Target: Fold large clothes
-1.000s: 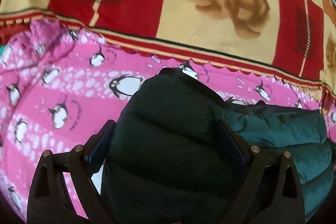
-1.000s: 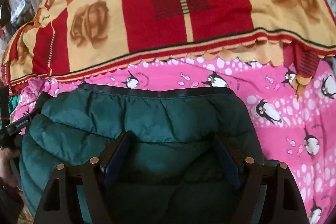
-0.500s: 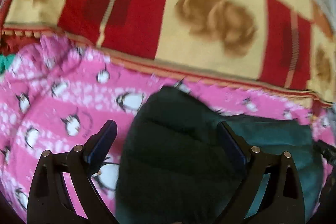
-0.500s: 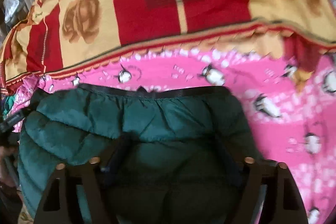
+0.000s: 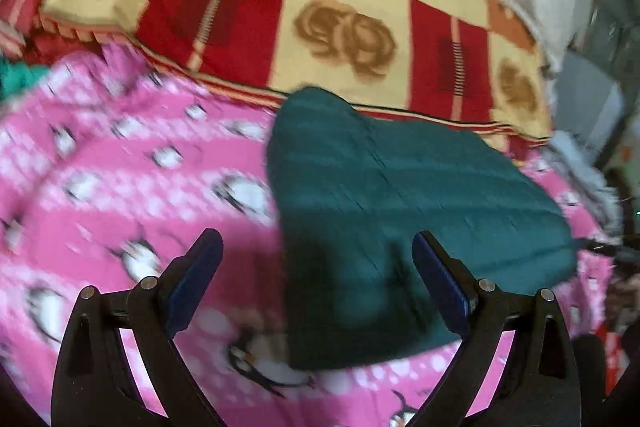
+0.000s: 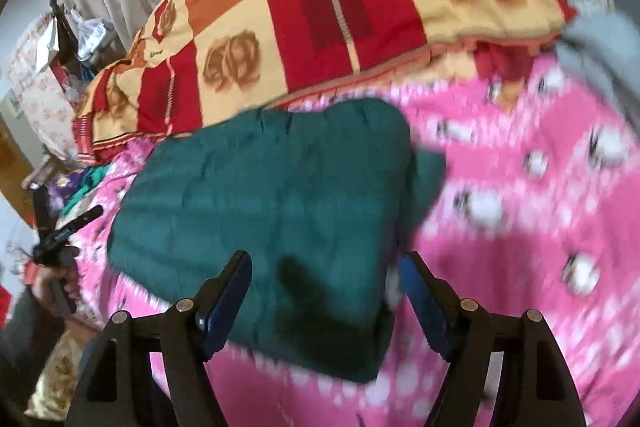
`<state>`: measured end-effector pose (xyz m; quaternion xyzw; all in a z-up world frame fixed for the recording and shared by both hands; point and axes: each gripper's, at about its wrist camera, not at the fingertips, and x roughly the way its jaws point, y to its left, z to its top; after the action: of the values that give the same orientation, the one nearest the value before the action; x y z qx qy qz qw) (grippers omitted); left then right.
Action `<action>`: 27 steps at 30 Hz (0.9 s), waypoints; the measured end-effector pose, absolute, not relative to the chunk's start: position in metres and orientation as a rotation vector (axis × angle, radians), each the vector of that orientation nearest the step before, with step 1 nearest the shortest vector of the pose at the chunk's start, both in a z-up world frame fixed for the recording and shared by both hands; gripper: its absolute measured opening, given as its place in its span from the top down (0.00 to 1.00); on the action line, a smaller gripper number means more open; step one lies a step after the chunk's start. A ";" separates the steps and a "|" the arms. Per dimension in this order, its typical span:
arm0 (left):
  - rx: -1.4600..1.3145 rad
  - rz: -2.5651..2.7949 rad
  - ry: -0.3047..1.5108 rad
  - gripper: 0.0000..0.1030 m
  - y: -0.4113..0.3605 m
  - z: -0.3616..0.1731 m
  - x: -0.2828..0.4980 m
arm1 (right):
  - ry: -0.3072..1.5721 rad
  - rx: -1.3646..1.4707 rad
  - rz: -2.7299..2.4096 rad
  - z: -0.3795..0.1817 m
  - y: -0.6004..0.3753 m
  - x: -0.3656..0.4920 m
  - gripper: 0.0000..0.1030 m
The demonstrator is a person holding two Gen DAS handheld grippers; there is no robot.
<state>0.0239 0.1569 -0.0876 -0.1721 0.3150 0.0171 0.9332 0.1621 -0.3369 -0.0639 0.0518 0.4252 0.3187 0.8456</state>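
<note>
A dark green quilted jacket (image 5: 400, 211) lies folded into a compact block on the pink penguin blanket (image 5: 120, 179). It also shows in the right wrist view (image 6: 272, 211). My left gripper (image 5: 316, 263) is open and empty, raised above the jacket's near left edge. My right gripper (image 6: 324, 287) is open and empty, raised above the jacket's near right edge. Both views are blurred by motion.
A red, cream and orange rose-patterned quilt (image 5: 340, 19) lies folded behind the jacket, also in the right wrist view (image 6: 328, 11). Pink blanket (image 6: 520, 219) spreads to the right. Clutter and the other gripper's handle (image 6: 64, 231) sit at the bed's left edge.
Both grippers have pulled back and up away from the jacket. The jacket, which filled the space between the fingers, now lies free on the blanket and looks smaller.
</note>
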 end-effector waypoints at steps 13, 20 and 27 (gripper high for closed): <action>-0.363 -0.154 0.723 0.19 0.113 -0.104 0.032 | 0.872 0.150 0.825 -0.081 -0.328 0.155 0.59; -0.287 -0.210 0.748 0.19 0.086 -0.095 0.018 | 0.852 0.182 0.886 -0.073 -0.342 0.151 0.69; -0.252 -0.241 0.760 0.19 0.073 -0.093 0.000 | 0.856 0.187 0.884 -0.071 -0.353 0.149 0.69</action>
<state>-0.0005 0.0728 -0.0930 -0.1225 0.3688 -0.1168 0.9139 0.1493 -0.3533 -0.0714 0.0876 0.4010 0.4140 0.8125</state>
